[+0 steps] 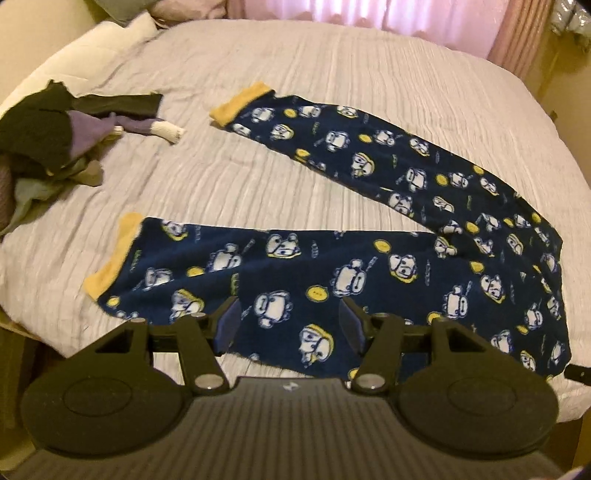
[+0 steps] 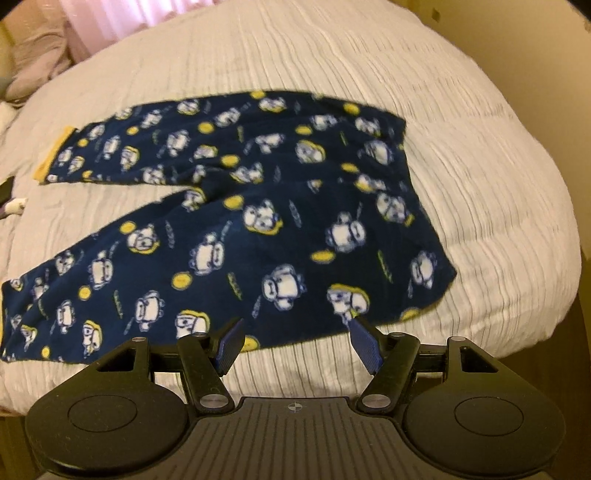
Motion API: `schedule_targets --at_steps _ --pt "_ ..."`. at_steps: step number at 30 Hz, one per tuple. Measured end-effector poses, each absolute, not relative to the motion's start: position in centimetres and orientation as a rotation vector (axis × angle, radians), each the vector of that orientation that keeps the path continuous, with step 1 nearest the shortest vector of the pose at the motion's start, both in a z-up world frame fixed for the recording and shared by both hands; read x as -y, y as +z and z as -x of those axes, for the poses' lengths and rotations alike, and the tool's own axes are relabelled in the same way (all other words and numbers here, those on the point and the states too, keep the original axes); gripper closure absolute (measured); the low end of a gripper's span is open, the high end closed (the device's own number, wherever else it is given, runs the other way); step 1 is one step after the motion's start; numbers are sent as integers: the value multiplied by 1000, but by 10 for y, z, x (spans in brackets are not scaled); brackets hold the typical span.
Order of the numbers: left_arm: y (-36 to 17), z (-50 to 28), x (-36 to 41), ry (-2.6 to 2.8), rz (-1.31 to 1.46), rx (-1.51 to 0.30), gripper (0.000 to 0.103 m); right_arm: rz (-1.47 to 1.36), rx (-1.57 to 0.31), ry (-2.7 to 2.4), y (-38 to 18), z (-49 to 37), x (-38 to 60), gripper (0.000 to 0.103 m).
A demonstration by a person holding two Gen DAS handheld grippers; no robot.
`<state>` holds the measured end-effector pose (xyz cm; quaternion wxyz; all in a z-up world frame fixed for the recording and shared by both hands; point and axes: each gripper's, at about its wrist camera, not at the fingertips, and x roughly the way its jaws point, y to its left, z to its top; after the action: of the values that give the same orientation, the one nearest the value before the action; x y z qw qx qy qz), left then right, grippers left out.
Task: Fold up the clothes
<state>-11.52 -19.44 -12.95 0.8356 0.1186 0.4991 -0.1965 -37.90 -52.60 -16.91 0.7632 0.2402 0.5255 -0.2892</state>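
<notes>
2 hand-held grippers (image 1: 290, 325) (image 2: 295, 343) agape, seemingly above pajama pants (image 2: 258, 221).

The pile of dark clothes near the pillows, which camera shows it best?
The left wrist view. There the pile of dark clothes lies whole at the left, beside the pajama pants. The right wrist view catches only a scrap at its left edge.

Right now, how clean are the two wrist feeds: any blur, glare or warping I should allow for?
Left wrist: pajama pants mildly soft, bed edges bowed by fisheye, curtain blown out pink. Right wrist: stronger motion blur across the pants' print, dark corners, warm dim light; both grippers sharp.
</notes>
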Motion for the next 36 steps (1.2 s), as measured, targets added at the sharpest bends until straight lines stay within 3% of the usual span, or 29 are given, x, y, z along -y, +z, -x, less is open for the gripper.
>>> schedule_targets --at_steps 11,21,36 --pt "-146 70 254 -560 -220 -1013 56 -523 -1044 -639 -177 370 579 36" --pt "-177 20 330 -606 -266 -960 57 -473 -996 -574 -197 320 678 36" --pt "-258 -80 496 -972 -558 -795 56 -455 -997 -620 -268 294 784 36"
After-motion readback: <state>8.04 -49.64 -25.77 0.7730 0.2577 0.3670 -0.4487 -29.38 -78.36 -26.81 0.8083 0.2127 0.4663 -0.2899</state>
